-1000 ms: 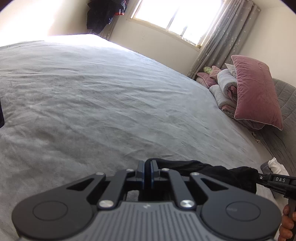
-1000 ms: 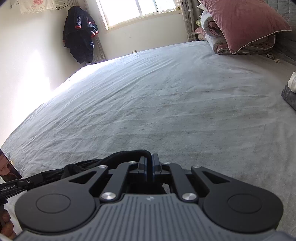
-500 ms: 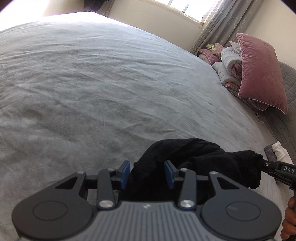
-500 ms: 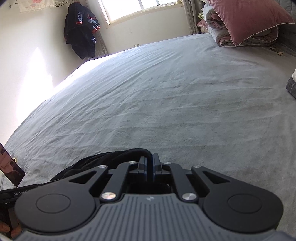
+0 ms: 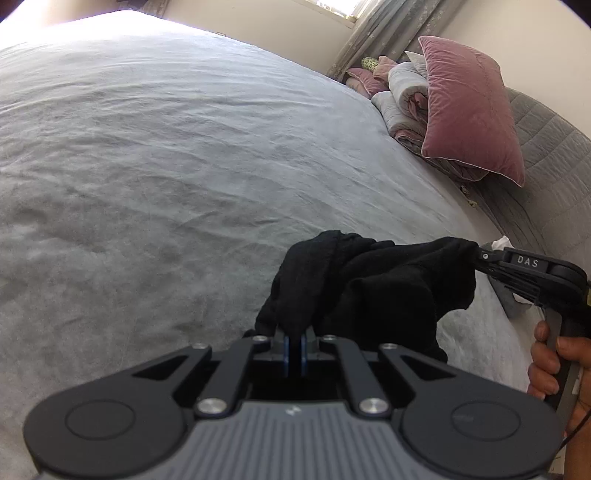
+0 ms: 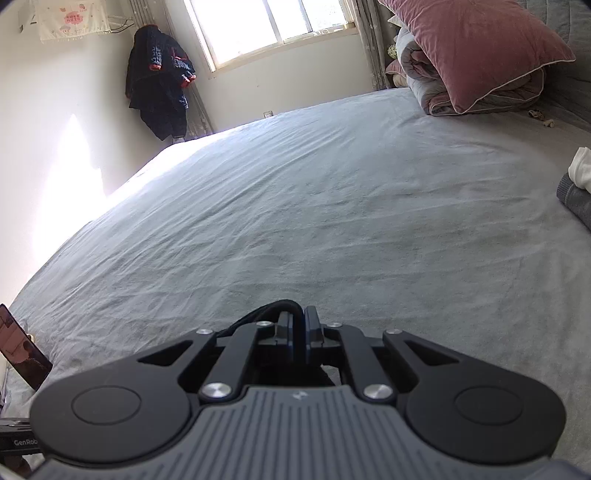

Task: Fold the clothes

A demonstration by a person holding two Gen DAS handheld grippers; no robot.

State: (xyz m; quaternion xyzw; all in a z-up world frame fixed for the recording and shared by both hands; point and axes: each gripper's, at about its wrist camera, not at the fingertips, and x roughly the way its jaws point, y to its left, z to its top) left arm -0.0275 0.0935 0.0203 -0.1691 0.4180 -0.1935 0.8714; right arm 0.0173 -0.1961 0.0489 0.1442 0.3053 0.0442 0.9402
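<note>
We hold a gripper in each hand over a big bed with a grey sheet. The left gripper has its two blue-edged fingers squeezed together on a fold of a black piece of clothing. The jaws are closed tight on the cloth, with only a thin strip of it between them. The black clothing bunches up in front of the left gripper and stretches across to the right gripper, which we see at the right side of the left camera's view. That gripper pinches the far end of the cloth, and a hand holds its handle. The cloth hangs between the two grippers in a crumpled lump — not spread flat — just above the sheet. In the right camera's view the right gripper's jaws are pressed together too, and a thin black edge of the clothing curls out at the left of the fingertips. Far off at the head of the bed we see a pink pillow leaning on a rolled grey quilt. A small pile of folded grey and white things sits near the right edge of the bed. A dark coat hangs in the corner beside a bright window. A dark phone stands at the left edge of the bed.
</note>
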